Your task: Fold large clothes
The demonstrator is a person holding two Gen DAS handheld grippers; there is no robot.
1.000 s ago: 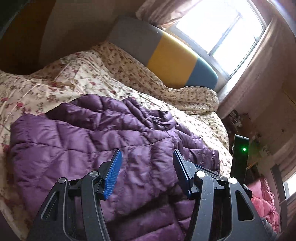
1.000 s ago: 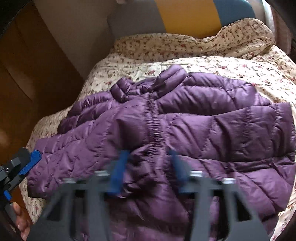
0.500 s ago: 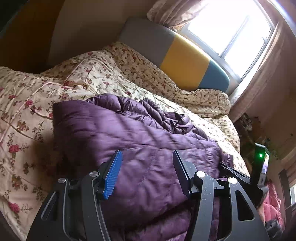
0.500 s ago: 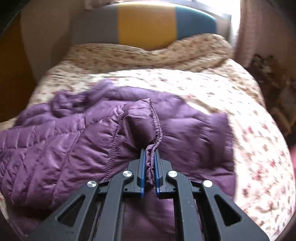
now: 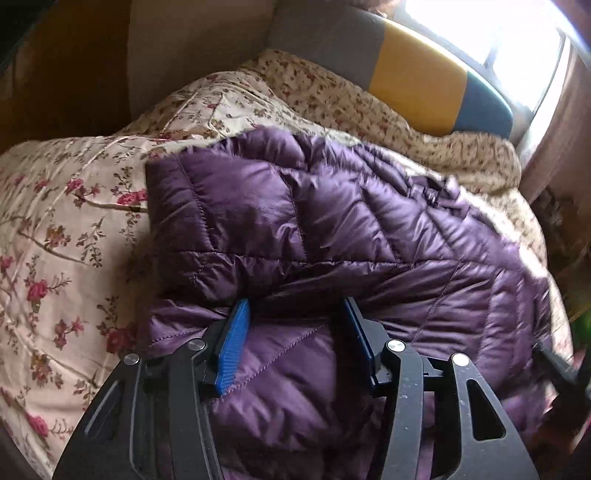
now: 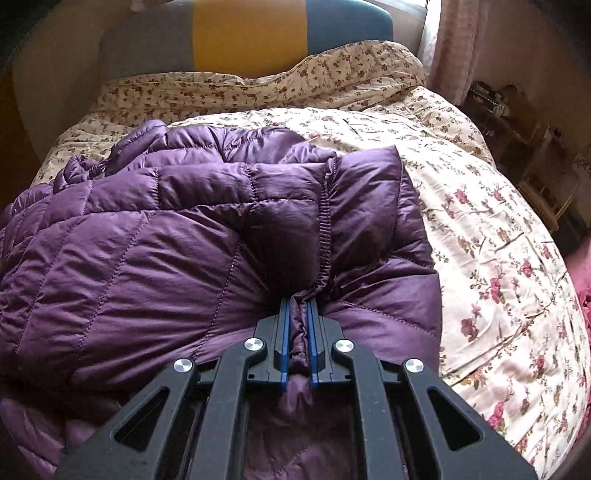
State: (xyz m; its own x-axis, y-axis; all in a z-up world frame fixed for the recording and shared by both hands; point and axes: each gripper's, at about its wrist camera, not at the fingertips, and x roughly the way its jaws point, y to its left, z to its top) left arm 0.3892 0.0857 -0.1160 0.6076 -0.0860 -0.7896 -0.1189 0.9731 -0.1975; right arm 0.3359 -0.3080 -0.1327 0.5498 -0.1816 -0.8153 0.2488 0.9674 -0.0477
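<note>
Purple quilted jacket [image 5: 332, 229] lies on floral bedspread [image 5: 66, 221], one layer doubled over. Left gripper [image 5: 295, 343] closing astride fold, not yet pinching. Right view: right gripper [image 6: 297, 332] clamps hem seam (further folds remaining, probably).

Home bedroom: floral-quilted bed [image 6: 480, 229], padded headboard [image 6: 251, 33], window [image 5: 517, 48]

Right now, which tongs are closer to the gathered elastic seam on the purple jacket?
Right. The right tongs are pinching fabric at that seam's near end; the left tongs, closing, straddle the jacket elsewhere.
</note>
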